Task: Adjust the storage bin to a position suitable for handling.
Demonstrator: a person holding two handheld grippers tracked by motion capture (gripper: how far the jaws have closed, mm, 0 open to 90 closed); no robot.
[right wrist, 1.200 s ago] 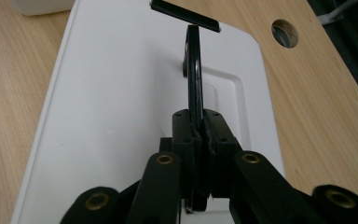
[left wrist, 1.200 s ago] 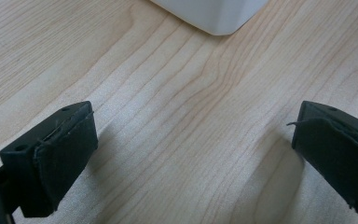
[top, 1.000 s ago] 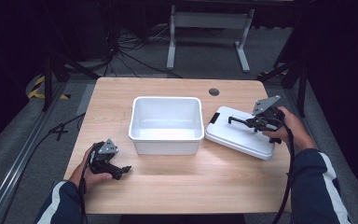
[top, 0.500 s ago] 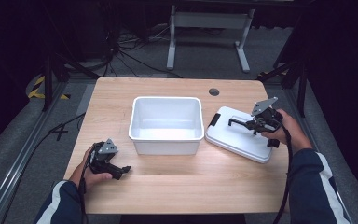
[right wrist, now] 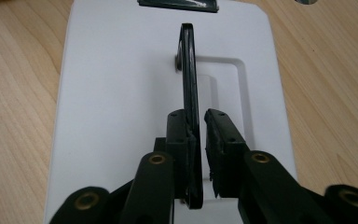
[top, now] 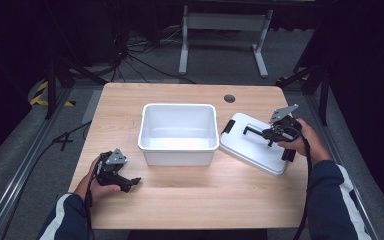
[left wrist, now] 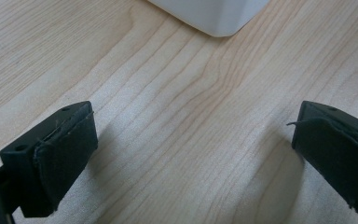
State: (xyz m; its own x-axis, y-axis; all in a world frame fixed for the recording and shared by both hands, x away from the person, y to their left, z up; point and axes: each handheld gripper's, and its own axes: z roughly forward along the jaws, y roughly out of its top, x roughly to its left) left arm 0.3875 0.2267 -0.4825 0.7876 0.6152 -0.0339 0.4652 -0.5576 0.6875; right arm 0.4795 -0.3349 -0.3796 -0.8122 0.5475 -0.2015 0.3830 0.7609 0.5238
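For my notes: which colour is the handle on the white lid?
Black. The handle stands up from the lid, clearest in the right gripper view.

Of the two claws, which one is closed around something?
The right claw: its jaws pinch the lid's black handle. The left claw gapes over bare table.

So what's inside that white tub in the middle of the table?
Nothing visible: the white tub shows a bare white floor and walls in the high view. Its near wall hides a thin strip of the floor just behind it.
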